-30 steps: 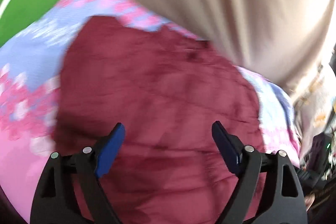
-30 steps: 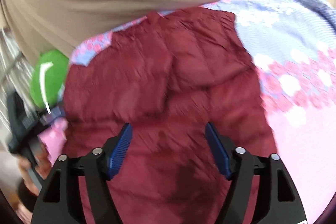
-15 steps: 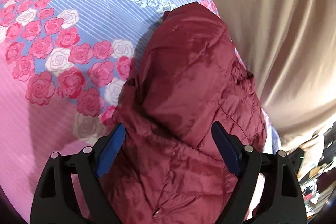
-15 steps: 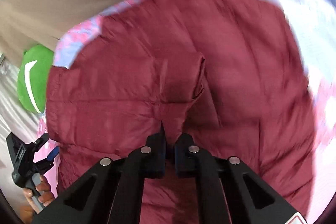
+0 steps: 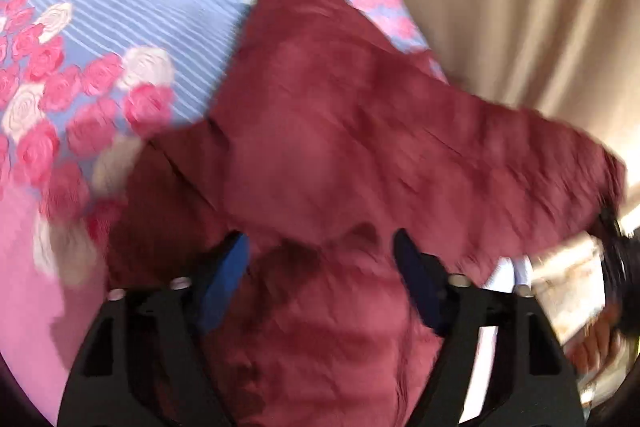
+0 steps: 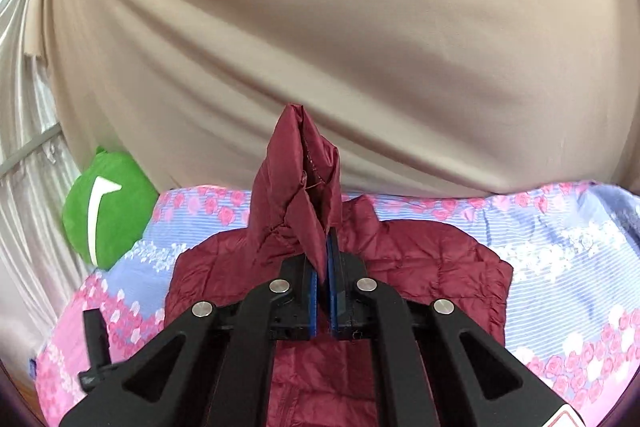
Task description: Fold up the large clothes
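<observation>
Maroon quilted jacket (image 6: 420, 267). Bedsheet (image 6: 560, 259) striped lavender-blue with pink and white roses, pink toward near edge. Plain beige curtain (image 6: 320, 47) behind. Green plush (image 6: 112, 207) with white mark. Black tongs, blue pads (image 5: 224, 279).

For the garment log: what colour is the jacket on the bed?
Dark maroon red, quilted jacket; clearest in the right wrist view.

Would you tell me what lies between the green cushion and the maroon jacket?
Only bare floral bedsheet separates the green cushion from the maroon jacket, seen in the right wrist view.
</observation>
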`<state>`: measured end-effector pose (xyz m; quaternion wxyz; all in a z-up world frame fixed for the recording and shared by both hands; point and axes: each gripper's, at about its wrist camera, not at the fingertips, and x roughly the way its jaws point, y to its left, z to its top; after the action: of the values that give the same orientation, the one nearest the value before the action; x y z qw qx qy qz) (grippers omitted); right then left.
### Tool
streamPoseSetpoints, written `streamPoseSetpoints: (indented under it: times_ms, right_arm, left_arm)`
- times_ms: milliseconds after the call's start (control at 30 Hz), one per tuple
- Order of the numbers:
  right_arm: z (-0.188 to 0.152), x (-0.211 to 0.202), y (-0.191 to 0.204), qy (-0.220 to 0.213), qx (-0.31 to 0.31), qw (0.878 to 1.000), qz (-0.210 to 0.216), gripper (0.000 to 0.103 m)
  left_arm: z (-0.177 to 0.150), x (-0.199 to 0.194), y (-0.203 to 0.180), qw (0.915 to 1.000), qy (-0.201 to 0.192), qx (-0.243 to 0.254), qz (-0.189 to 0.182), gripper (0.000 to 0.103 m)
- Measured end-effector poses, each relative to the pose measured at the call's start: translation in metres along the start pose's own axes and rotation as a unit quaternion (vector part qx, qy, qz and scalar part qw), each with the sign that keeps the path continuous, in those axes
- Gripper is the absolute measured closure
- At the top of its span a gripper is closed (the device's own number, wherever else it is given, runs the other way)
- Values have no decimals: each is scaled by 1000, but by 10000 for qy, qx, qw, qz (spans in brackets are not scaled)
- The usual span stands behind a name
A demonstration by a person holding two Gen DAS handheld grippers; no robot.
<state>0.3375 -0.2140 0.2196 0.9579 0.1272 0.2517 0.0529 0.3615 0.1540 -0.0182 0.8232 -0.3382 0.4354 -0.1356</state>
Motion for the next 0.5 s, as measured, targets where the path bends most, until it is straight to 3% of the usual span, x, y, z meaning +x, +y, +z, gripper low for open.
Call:
streamPoseSetpoints:
  times_ms: [133, 233, 367, 400, 500]
  right_arm:
    - [-9, 5, -37, 25, 251, 9996, -135, 99]
    - [-38, 34, -72, 396, 532, 9969, -416, 99]
    - [-104, 98, -118, 1351, 792, 9829, -973, 100]
    - [-123, 111, -128, 1506, 892, 9800, -949, 102]
    - [-133, 111, -128, 1367, 903, 9821, -928, 102]
  left_arm:
    - [23, -1, 7, 9965, -505, 90, 657, 63]
    - [30, 7, 11, 9925, -615, 247, 1028, 79]
    - [24, 17, 11, 9874, -723, 516, 1312, 86]
    - [22, 18, 9, 9860, -755, 610, 1355, 86]
    - [19, 22, 2, 9795, -846, 947, 1565, 86]
